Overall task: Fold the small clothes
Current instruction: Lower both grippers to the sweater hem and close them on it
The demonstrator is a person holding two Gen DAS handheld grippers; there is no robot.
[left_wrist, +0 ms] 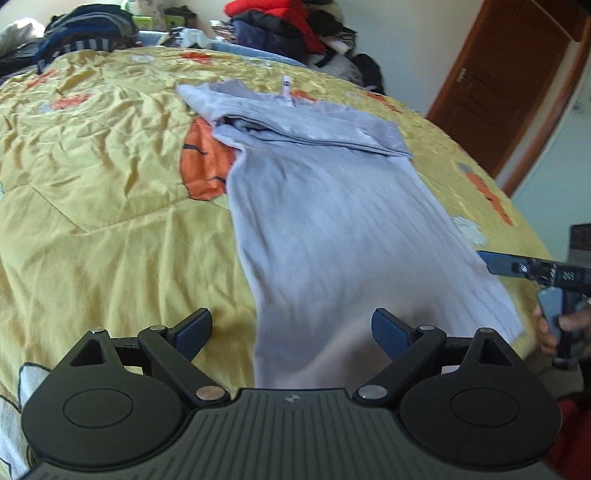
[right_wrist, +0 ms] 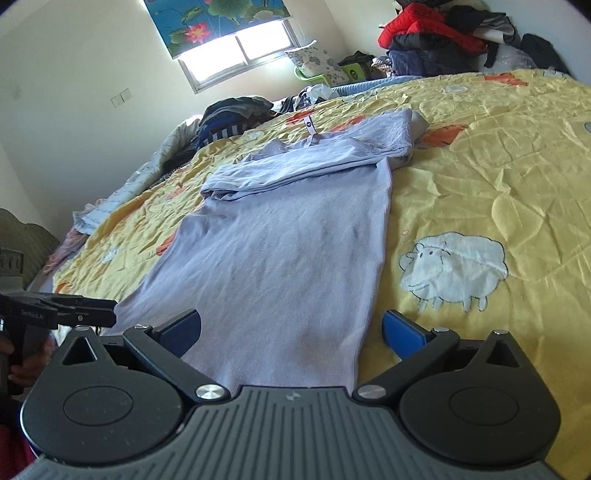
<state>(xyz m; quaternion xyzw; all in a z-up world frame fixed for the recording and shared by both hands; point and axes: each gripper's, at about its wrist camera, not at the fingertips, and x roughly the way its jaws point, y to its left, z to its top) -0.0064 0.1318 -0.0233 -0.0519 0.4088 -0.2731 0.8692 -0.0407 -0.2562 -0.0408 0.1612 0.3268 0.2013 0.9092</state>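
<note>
A pale lilac long-sleeved top [left_wrist: 332,229] lies flat on the yellow bedspread [left_wrist: 110,206], its sleeves folded across the chest at the far end and its hem toward me. It also shows in the right wrist view [right_wrist: 280,243]. My left gripper [left_wrist: 291,330] is open over the hem's left corner, holding nothing. My right gripper [right_wrist: 291,330] is open over the hem's right corner, holding nothing. The right gripper also shows at the right edge of the left wrist view [left_wrist: 524,269]. The left gripper shows at the left edge of the right wrist view [right_wrist: 74,310].
Piles of clothes [left_wrist: 280,26] and bags [left_wrist: 85,29] lie along the far side of the bed. A brown door [left_wrist: 517,85] stands at the right. A window with a flowered blind [right_wrist: 229,33] is on the far wall. A sheep patch [right_wrist: 454,269] marks the bedspread.
</note>
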